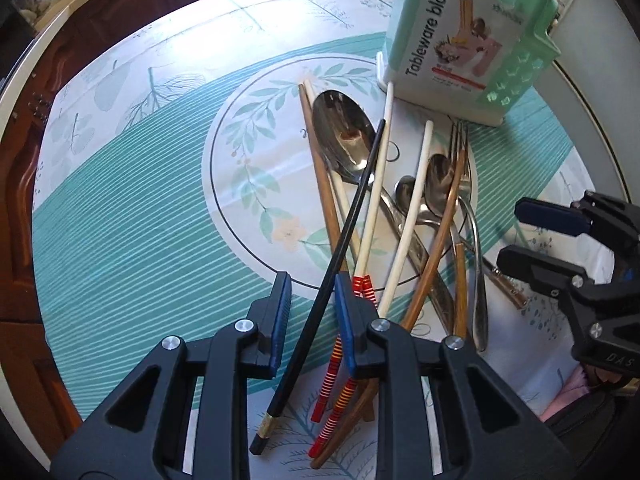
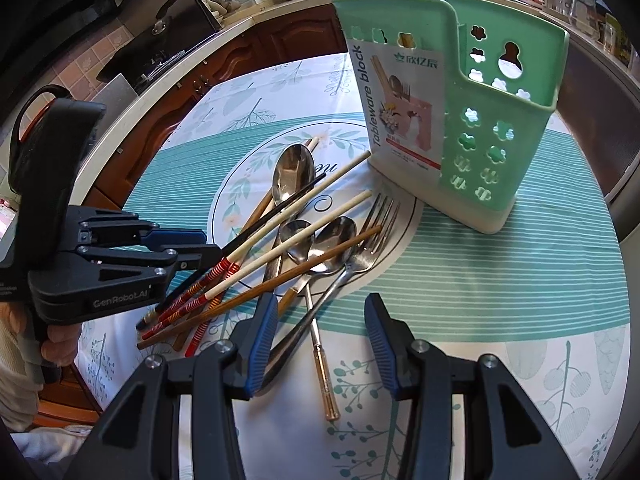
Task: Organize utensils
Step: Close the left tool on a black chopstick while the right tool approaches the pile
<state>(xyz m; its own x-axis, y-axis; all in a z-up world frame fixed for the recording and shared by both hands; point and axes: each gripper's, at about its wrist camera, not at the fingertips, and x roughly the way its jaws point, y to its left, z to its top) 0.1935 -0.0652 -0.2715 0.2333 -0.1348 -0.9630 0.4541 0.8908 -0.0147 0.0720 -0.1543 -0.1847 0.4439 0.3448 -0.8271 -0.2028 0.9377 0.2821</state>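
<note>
The left hand-held gripper (image 1: 310,304) stands narrow around the black chopstick (image 1: 344,216); pad contact cannot be confirmed. The right hand-held gripper (image 2: 320,340) stands half open and empty above the handles. The utensil pile (image 2: 304,236) of chopsticks, spoons and a fork lies on the desk (image 2: 480,280) cloth, just beside the green tableware holder (image 2: 496,148). Lower chopstick ends pass beneath the left gripper body. The holder's contents are cut off at the frame top.
</note>
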